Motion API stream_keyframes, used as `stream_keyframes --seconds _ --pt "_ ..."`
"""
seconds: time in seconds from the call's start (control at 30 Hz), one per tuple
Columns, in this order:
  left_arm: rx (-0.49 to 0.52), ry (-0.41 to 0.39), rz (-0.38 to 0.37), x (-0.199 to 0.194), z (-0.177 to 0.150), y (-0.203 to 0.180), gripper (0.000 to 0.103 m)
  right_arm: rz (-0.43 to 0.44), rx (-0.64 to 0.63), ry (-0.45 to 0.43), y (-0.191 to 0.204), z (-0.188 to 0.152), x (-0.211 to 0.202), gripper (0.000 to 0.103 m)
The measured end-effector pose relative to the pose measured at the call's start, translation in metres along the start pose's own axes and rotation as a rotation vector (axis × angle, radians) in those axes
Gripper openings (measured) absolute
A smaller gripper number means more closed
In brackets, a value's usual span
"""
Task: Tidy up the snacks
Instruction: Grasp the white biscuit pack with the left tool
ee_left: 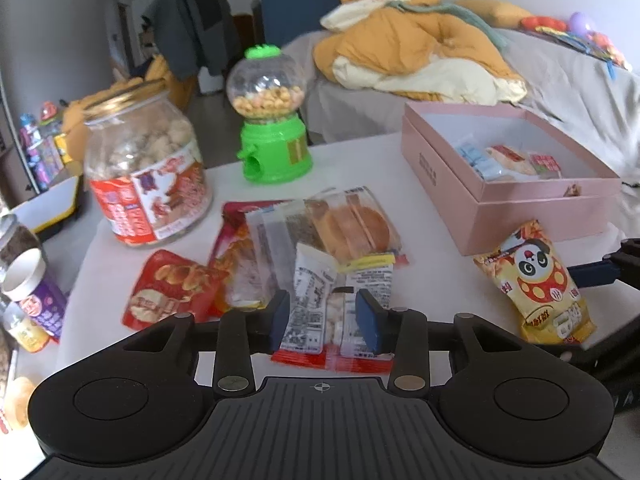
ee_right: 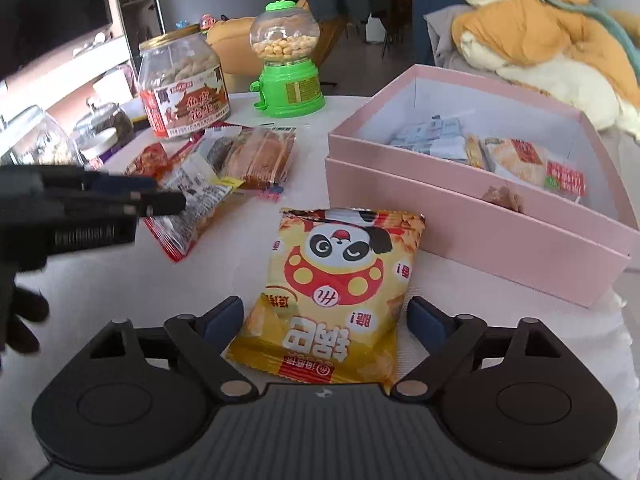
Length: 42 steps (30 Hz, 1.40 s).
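**Me:** My left gripper (ee_left: 323, 318) pointed down at the snack pile, its blue pads either side of a small clear packet (ee_left: 316, 312). I couldn't tell whether the pads touched it or stood just off.

**You:** And the other one?

**Me:** My right gripper (ee_right: 325, 320) stood spread wide around the near end of the panda bag (ee_right: 340, 280), pads clear of its edges. That bag lay flat on the table (ee_right: 100, 288), just in front of the pink box (ee_right: 460, 216).

**You:** What was in the box?

**Me:** Pale blue packets (ee_right: 432, 136) and red-labelled ones (ee_right: 560, 176). The bread pack (ee_right: 260, 156) sat left of the box, in the pile. Further left, behind the pile, stood the peanut jar (ee_right: 184, 84), with the green candy dispenser (ee_right: 286, 60) between jar and box.
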<state>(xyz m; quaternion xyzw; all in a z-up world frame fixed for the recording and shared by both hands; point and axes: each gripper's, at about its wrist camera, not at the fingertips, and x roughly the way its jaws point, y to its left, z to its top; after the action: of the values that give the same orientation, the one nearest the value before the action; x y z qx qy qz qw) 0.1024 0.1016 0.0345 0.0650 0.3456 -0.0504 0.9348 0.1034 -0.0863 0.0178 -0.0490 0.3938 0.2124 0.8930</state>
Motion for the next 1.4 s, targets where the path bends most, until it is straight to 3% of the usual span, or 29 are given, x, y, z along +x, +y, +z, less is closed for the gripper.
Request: stream_keyframes --seconds 0.2,0.47,0.6,0.77,0.87,0.9,0.97,1.03,1.1,1.23,1.4 --pt "0.046 0.045 -0.098 0.011 0.011 -0.012 0.044 -0.039 -0.039 -0.020 0.007 -0.005 0.002 0.097" --pt "0.107 0.018 -0.067 0.007 0.012 -0.027 0.044 -0.040 -0.031 -0.023 0.005 -0.007 0.003 0.099" --pt "0.116 -0.003 -0.098 -0.005 0.014 -0.024 0.044 -0.041 -0.029 -0.024 0.006 -0.007 0.003 0.099" --pt "0.244 0.057 -0.135 -0.003 0.005 -0.040 0.045 -0.012 -0.011 -0.005 -0.005 -0.008 -0.008 0.099" --pt "0.303 0.054 -0.124 0.003 -0.002 -0.052 0.053 -0.012 0.027 -0.032 -0.025 -0.012 -0.028 0.099" --pt "0.303 0.052 -0.130 0.005 -0.002 -0.054 0.056 -0.023 0.042 -0.041 -0.033 -0.013 -0.036 0.099" --pt "0.272 0.053 -0.183 0.008 0.001 -0.056 0.072 -0.045 0.074 -0.054 -0.045 -0.015 -0.046 0.099" --pt "0.248 0.060 -0.228 0.009 0.002 -0.057 0.078 -0.059 0.096 -0.059 -0.054 -0.018 -0.051 0.099" --pt "0.247 0.047 -0.207 0.006 0.003 -0.059 0.076 -0.071 0.099 -0.047 -0.057 -0.019 -0.050 0.099" --pt "0.172 0.017 -0.087 0.003 0.008 -0.047 0.072 -0.063 0.005 -0.054 -0.047 -0.018 -0.054 0.099" --pt "0.066 0.060 -0.108 0.024 0.016 -0.038 0.072 -0.005 -0.142 -0.092 -0.032 -0.008 -0.066 0.099"
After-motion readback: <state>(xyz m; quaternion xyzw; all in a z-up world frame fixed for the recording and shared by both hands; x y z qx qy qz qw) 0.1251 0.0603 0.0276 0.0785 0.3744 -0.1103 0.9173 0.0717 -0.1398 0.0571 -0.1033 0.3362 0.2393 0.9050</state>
